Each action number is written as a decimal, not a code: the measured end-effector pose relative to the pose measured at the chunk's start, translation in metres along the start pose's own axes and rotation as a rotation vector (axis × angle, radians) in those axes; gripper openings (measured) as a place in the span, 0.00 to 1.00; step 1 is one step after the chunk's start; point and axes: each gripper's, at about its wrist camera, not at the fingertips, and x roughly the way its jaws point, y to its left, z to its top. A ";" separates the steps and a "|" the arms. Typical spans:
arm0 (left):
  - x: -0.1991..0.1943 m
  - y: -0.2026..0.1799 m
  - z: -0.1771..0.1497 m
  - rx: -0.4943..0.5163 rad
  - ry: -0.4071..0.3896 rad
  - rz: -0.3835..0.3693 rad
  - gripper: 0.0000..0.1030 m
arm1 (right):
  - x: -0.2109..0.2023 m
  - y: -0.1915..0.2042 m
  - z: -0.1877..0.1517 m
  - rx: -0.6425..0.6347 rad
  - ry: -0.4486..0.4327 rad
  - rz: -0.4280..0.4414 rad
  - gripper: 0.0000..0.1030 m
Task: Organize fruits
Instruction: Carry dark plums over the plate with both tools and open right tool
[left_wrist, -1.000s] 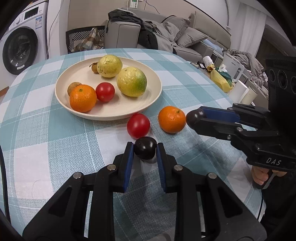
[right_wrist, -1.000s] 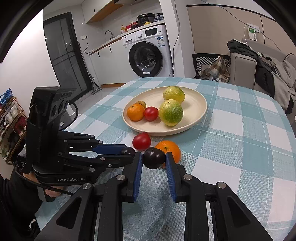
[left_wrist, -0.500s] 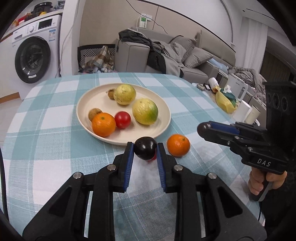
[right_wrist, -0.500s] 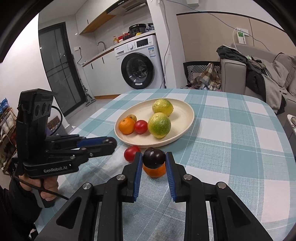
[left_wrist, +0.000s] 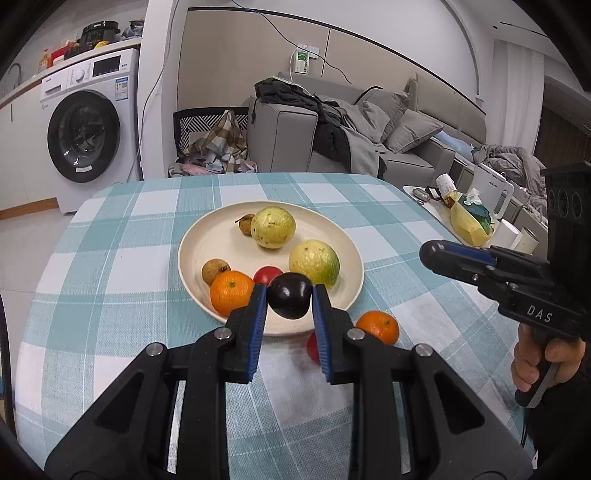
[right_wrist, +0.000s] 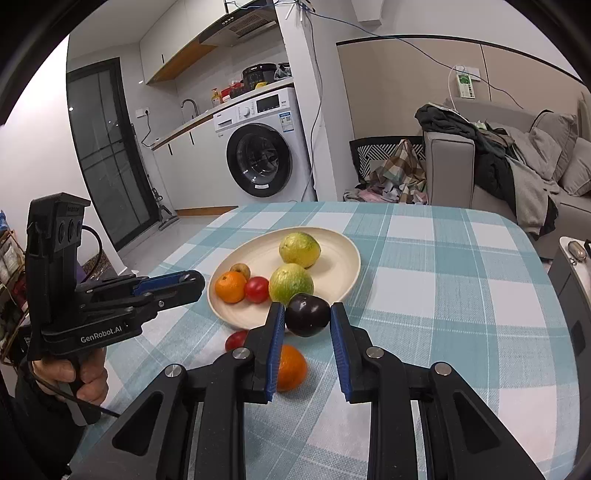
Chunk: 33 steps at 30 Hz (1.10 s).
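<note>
The left gripper (left_wrist: 290, 301) is closed on a dark plum (left_wrist: 289, 300); both blue pads press its sides, and the fruit is held up in the air, in this view in front of the near edge of the plate (left_wrist: 199, 236). The right gripper (right_wrist: 307, 320) is closed in the same way on a second plum (right_wrist: 306, 319), which also hangs above the table, near the plate's near rim. In the left wrist view the right gripper appears from the side at the right, with a dark round shape at its tip, and a hand (left_wrist: 543, 360) grips its handle. In the right wrist view the left gripper appears at the left, held by the other hand (right_wrist: 72, 373).

Just below the grippers, two fruits lie on the tablecloth (left_wrist: 110, 280) outside the plate: an orange (left_wrist: 378, 326) and a red tomato (right_wrist: 236, 340), close to each other and near the plate's rim. The tomato is partly hidden behind a finger in both views.

On the plate there are two big yellow-green fruits (left_wrist: 273, 227), one nearer and greener, one farther. Beside the farther one is a small brown fruit (left_wrist: 245, 223). At the near left part of the plate lie a second orange (left_wrist: 231, 291), a second tomato (right_wrist: 256, 289) touching it, and another small brown fruit (left_wrist: 215, 269) behind the orange.

The table has a blue and white checked cloth. Behind it stand a washing machine (left_wrist: 86, 129) and a grey sofa (left_wrist: 369, 136) with clothes on it.
</note>
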 end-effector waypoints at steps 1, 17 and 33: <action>0.001 -0.001 0.002 0.004 -0.001 0.001 0.21 | 0.001 -0.001 0.002 0.000 -0.001 -0.002 0.25; 0.036 0.002 0.016 0.032 0.032 0.019 0.21 | 0.025 -0.009 0.033 0.003 0.012 0.015 0.25; 0.075 -0.002 0.002 0.046 0.104 0.028 0.21 | 0.080 -0.026 0.023 0.078 0.100 0.011 0.25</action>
